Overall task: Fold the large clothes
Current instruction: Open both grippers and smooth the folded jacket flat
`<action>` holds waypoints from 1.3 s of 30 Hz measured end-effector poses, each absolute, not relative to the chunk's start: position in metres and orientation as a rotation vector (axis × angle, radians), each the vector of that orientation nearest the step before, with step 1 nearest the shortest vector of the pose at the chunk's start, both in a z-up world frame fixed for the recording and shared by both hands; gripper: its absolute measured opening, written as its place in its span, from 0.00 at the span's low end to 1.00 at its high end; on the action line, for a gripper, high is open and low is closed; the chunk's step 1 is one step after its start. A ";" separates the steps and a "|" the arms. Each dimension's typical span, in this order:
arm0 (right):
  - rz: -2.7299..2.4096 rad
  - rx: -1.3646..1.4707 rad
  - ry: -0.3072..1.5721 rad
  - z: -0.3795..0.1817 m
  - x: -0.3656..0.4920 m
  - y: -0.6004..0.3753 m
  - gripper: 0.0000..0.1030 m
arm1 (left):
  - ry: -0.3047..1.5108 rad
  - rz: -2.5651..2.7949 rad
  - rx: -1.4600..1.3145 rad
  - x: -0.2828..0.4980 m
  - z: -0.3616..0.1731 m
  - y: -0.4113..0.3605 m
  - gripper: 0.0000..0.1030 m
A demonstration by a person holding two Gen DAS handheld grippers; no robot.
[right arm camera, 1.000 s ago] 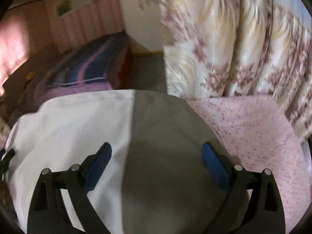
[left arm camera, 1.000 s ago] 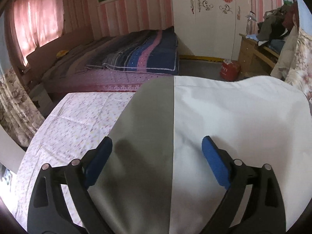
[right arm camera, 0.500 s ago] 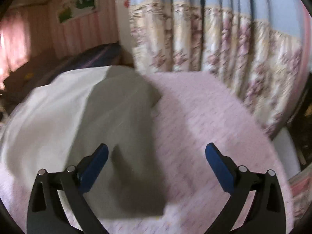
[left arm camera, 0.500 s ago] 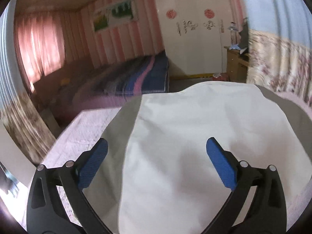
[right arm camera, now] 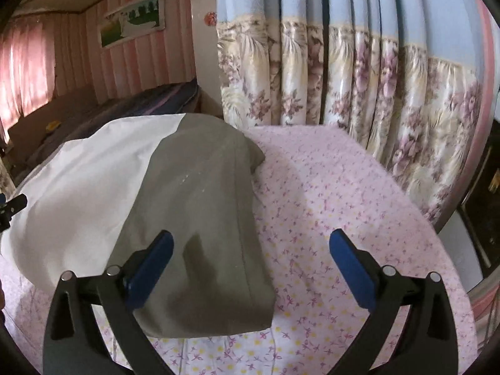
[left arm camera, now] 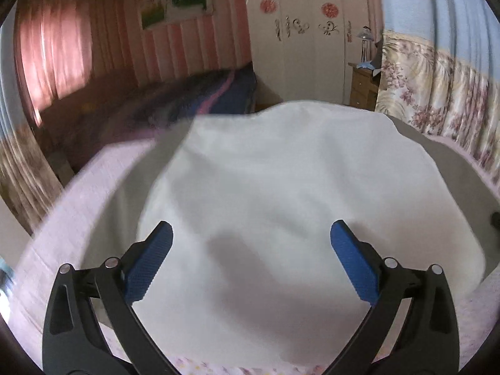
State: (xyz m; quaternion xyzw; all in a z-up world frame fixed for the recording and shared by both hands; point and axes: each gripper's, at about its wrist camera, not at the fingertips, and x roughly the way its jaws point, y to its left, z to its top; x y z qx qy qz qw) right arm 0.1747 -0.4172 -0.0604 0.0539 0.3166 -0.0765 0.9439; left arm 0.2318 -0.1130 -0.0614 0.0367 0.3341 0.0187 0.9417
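Observation:
A large white and grey garment [left arm camera: 275, 175] lies folded flat on the pink flowered bedsheet [left arm camera: 78, 200]. In the left wrist view its white middle fills the frame, and my left gripper [left arm camera: 250, 259] hovers over it, open with nothing between the blue pads. In the right wrist view the garment's [right arm camera: 200, 206] grey end lies at the left. My right gripper [right arm camera: 250, 262] stands open above the grey end's right edge, its left pad over the cloth and its right pad over the bare bedsheet [right arm camera: 343, 193].
A second bed with a striped blue and pink cover [left arm camera: 193, 100] stands beyond. Flowered curtains [right arm camera: 359, 87] hang close at the right. A wooden dresser [left arm camera: 362, 87] and white wardrobe [left arm camera: 312, 37] are at the far wall. The left gripper's tip [right arm camera: 12, 206] shows at the right wrist view's left edge.
Both grippers have drawn back from the garment with their jaws a little wider. The left view swung right onto the white part, the right view swung right toward the curtains. The garment stays flat.

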 end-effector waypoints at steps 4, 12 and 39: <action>-0.089 0.138 0.648 -0.058 0.179 -0.422 0.97 | 0.685 0.037 0.064 0.242 -0.056 -0.108 0.97; -0.076 0.199 0.702 -0.041 0.209 -0.465 0.96 | 0.667 0.009 0.113 0.276 -0.044 -0.122 0.97; 0.025 0.296 1.040 -0.094 0.321 -0.399 0.67 | 0.850 -0.120 0.081 0.322 -0.107 -0.100 0.97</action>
